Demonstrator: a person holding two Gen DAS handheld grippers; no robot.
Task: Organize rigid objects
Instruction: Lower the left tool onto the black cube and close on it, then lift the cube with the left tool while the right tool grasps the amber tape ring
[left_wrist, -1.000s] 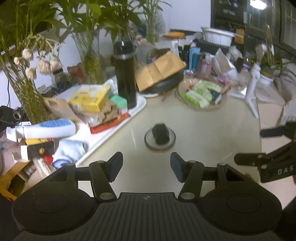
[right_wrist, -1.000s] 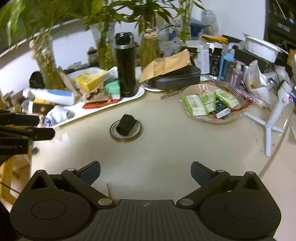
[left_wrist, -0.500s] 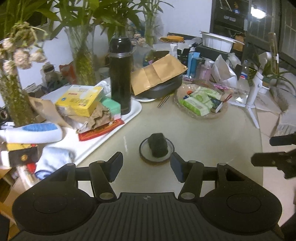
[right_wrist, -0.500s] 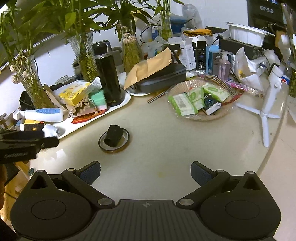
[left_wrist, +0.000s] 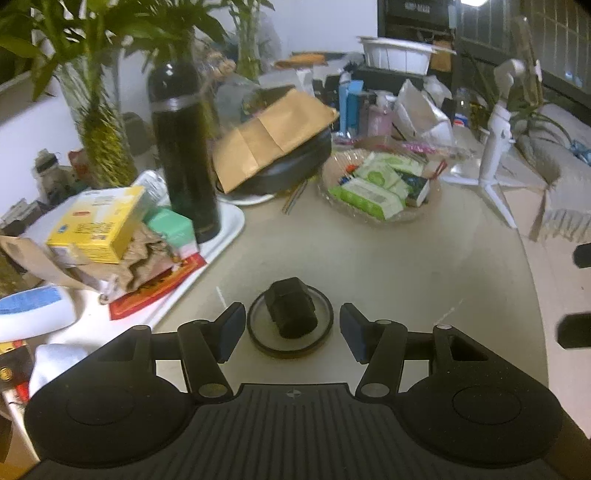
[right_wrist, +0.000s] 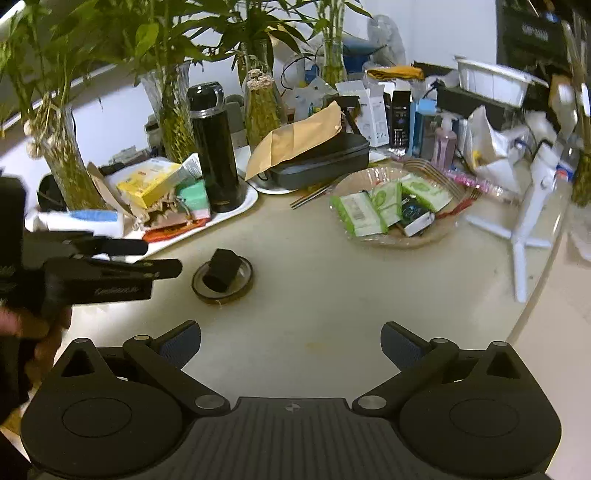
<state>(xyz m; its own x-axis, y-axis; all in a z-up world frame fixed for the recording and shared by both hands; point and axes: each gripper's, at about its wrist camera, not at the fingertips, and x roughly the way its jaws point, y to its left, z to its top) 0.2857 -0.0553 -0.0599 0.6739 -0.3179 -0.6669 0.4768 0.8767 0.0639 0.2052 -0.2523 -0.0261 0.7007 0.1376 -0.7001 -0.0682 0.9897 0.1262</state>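
Observation:
A small black block (left_wrist: 291, 313) lies on a round dark-rimmed glass coaster (left_wrist: 258, 330) on the beige table. My left gripper (left_wrist: 291, 332) is open, its fingers on either side of the coaster, apart from it. In the right wrist view the block (right_wrist: 221, 268) and coaster (right_wrist: 242, 286) sit left of centre, with the left gripper's fingers (right_wrist: 162, 268) just to their left. My right gripper (right_wrist: 290, 345) is open and empty over bare table, well short of the block.
A white tray (left_wrist: 232, 229) at left holds a tall black flask (left_wrist: 186, 155), a yellow box (left_wrist: 98, 221) and crumpled paper. A glass bowl of green packets (left_wrist: 376, 184), a black case under a brown envelope (left_wrist: 273, 140), plant vases and a white tripod (left_wrist: 495, 147) stand behind.
My left gripper has moved forward to the block and coaster, which now lie between its fingertips. The right gripper has drawn back and turned a little; its opening is unchanged.

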